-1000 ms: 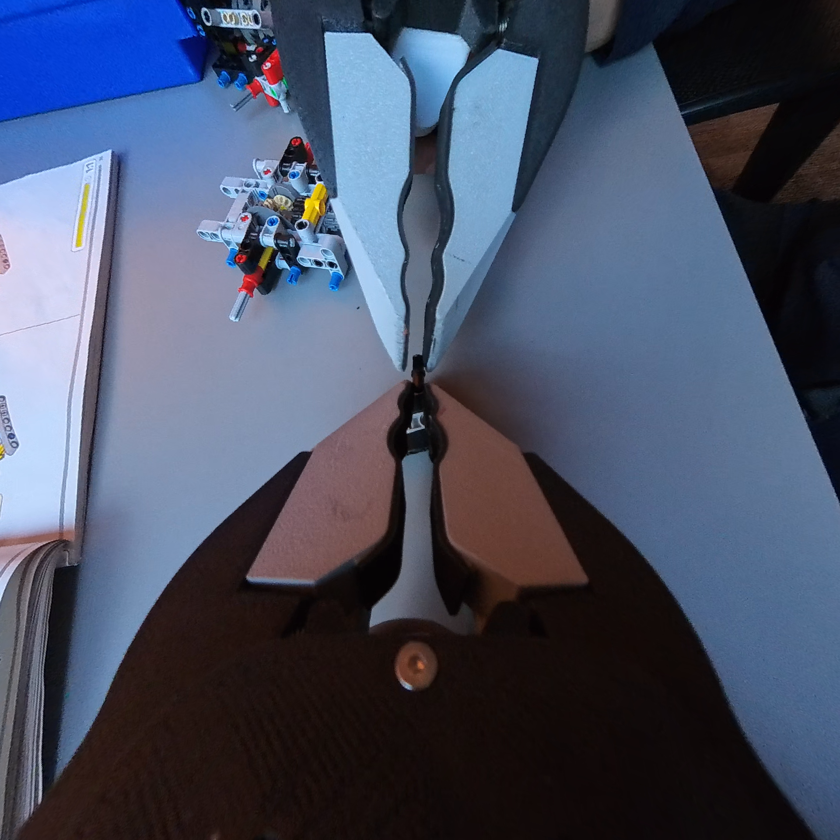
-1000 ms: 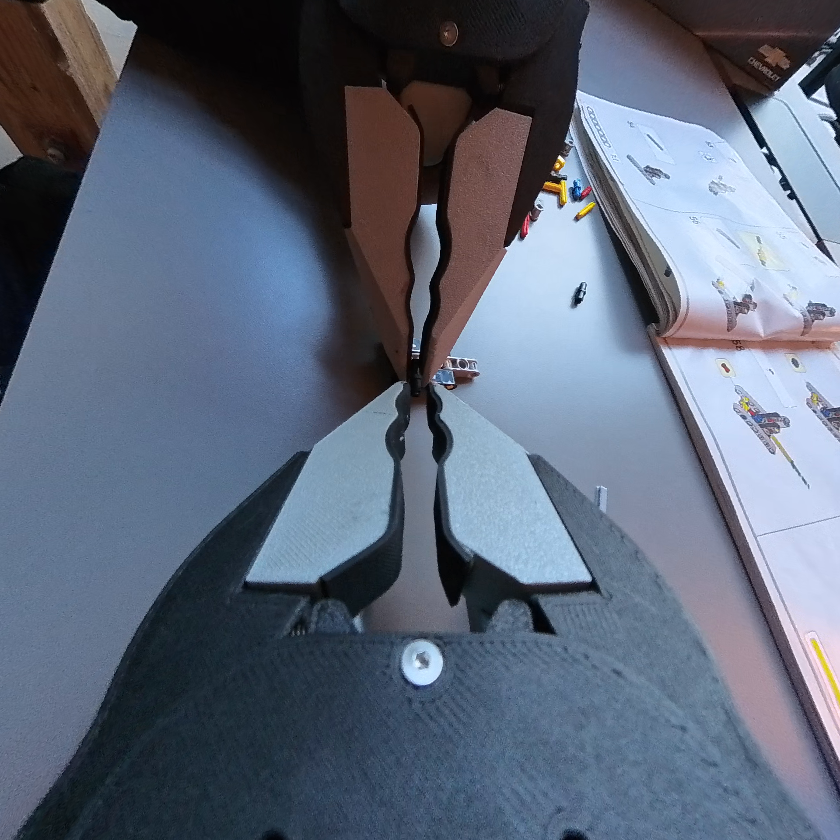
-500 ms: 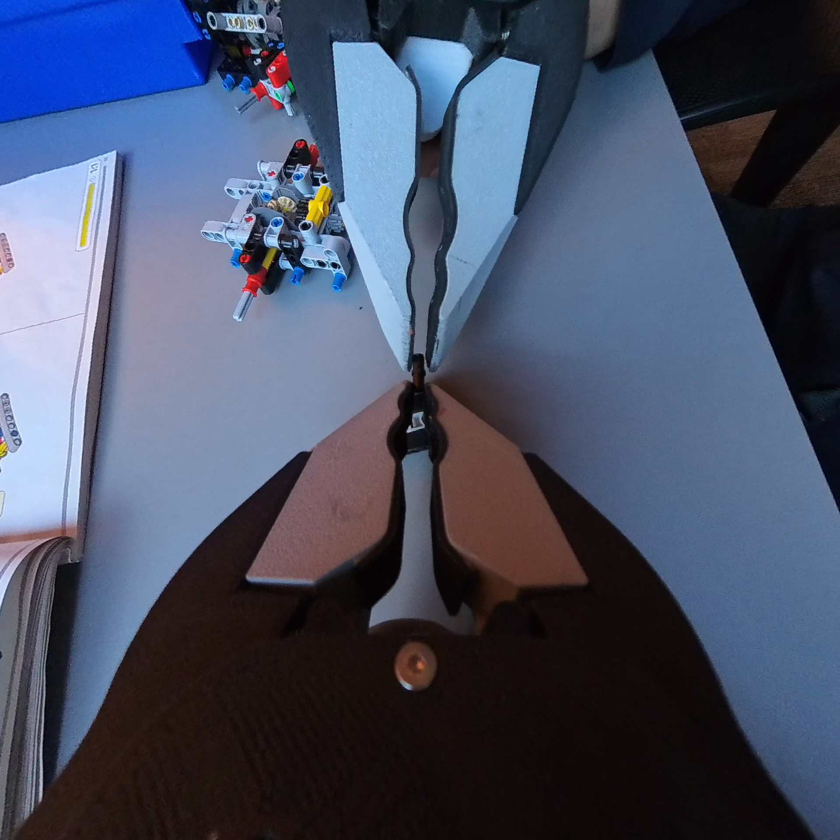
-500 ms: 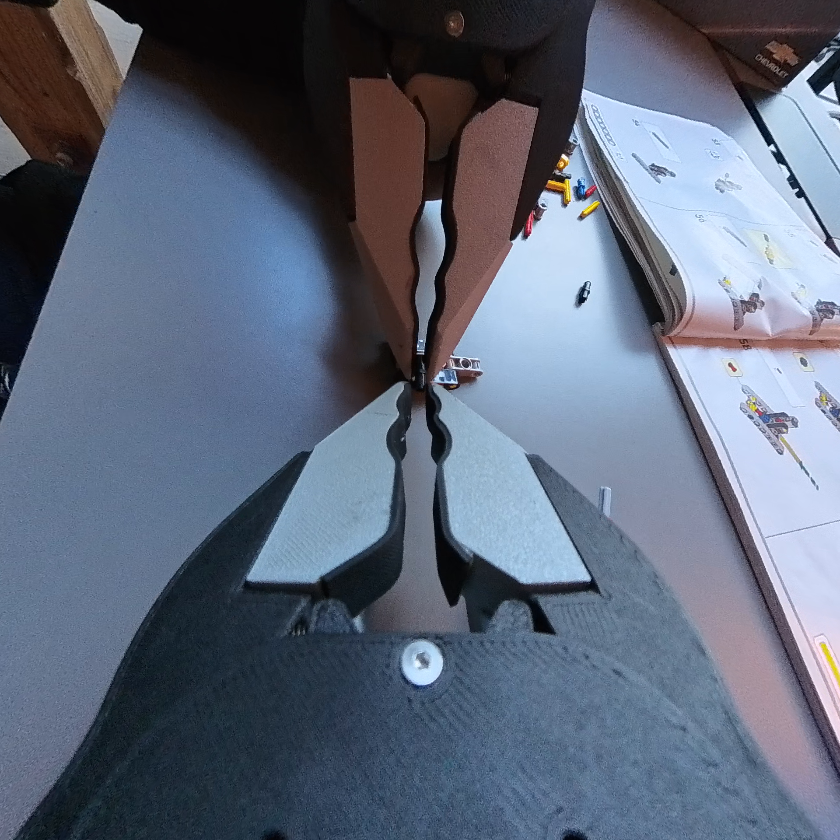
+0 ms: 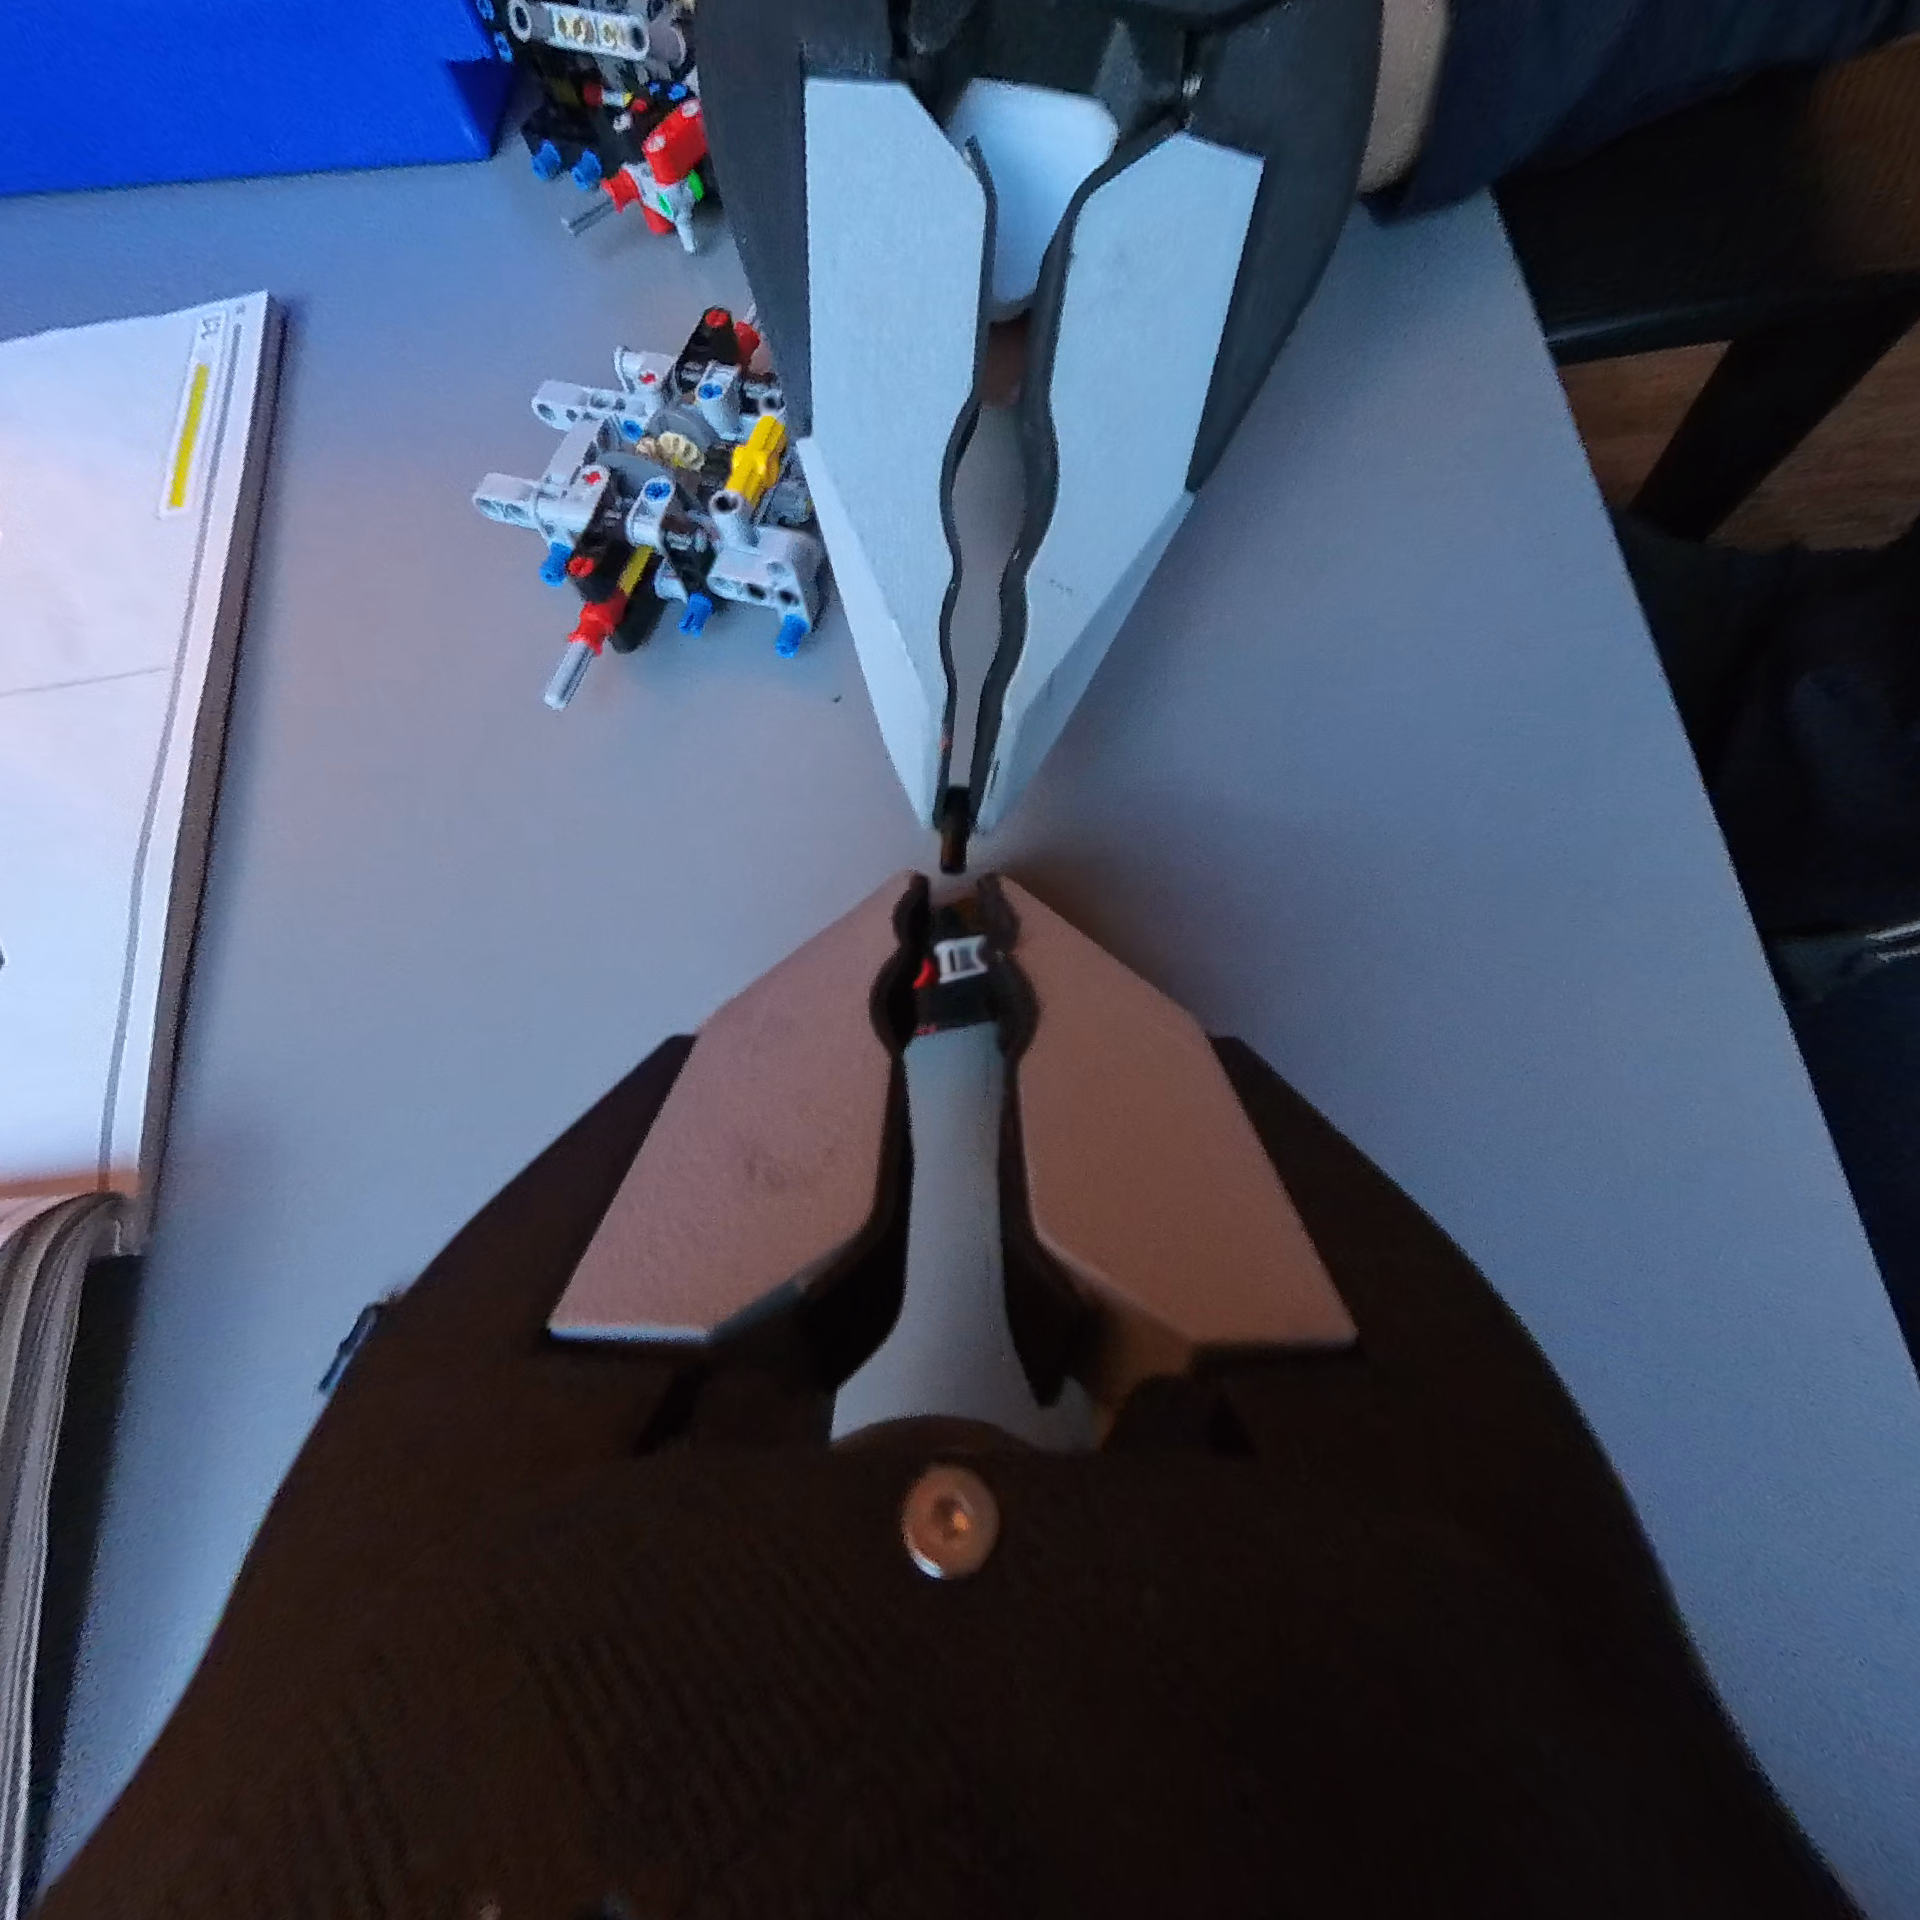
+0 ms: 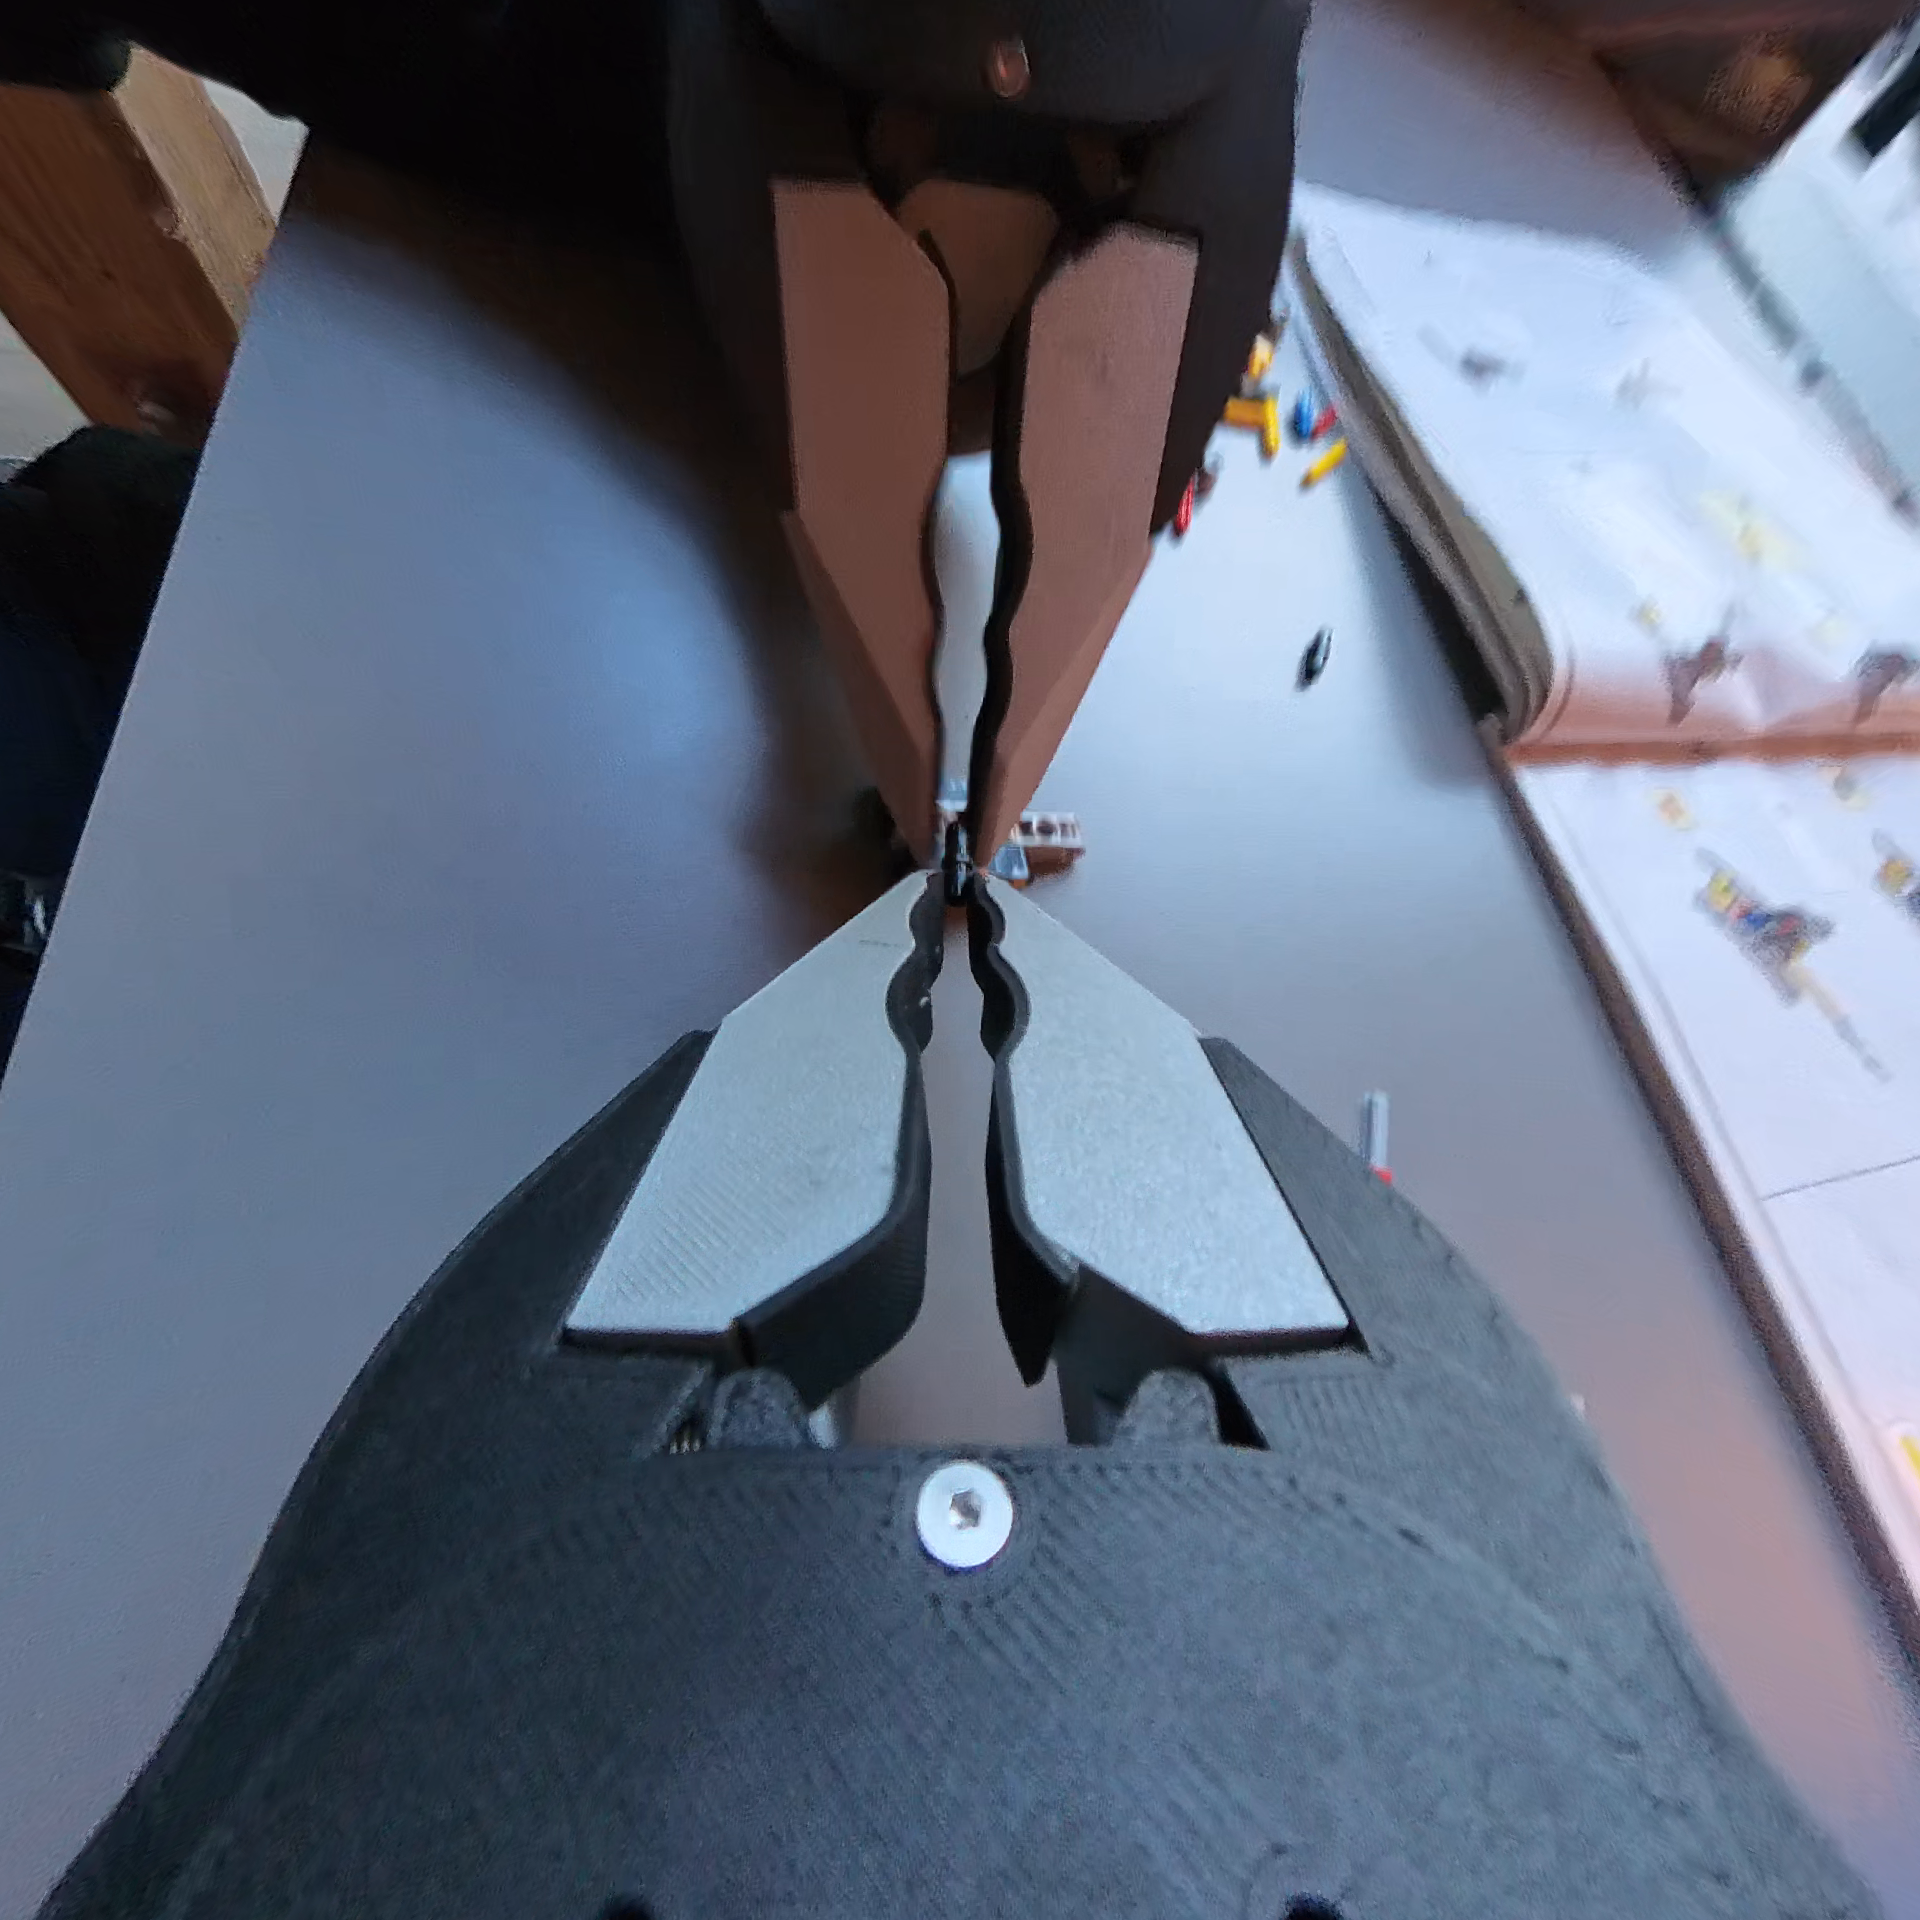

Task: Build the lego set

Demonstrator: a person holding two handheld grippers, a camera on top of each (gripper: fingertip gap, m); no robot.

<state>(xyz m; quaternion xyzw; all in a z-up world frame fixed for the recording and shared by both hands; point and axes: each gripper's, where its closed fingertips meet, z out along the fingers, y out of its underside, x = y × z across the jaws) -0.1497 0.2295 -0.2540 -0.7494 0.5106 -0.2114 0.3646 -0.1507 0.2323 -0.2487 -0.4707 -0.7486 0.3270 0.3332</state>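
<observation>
The right gripper [image 6: 954, 902] has its 2 grey fingers [image 6: 810, 1039] closed on a small black pin [image 5: 952, 821]. Only the tips press on the pin, and its free end sticks out toward the left gripper [image 5: 951, 891].

The left gripper points at it tip to tip, above the grey table [image 5: 1299, 779]. Its 2 brown fingers [image 5: 1101, 997] stand a little apart at the tips. Between them, just behind the tips, sits a small black piece with a white part and a bit of red [image 5: 956, 961]. The view is blurred there, so it is not possible to tell if the pads press on it. The free end of the black pin is just in front of this piece, and a thin gap shows between them.

Seen from the black pin in the left wrist view, a built grey and black brick model [image 5: 675, 499] stands on the table beyond it to the left, near the right gripper. Farther behind that is a second model [image 5: 623, 125] beside a blue box [image 5: 229, 83]. An open instruction booklet [image 5: 94, 623] lies well to the left. In the right wrist view some loose small parts [image 6: 1288, 426] lie beside the booklet, and a single dark pin [image 6: 1317, 655] lies alone to the right of the left gripper.
</observation>
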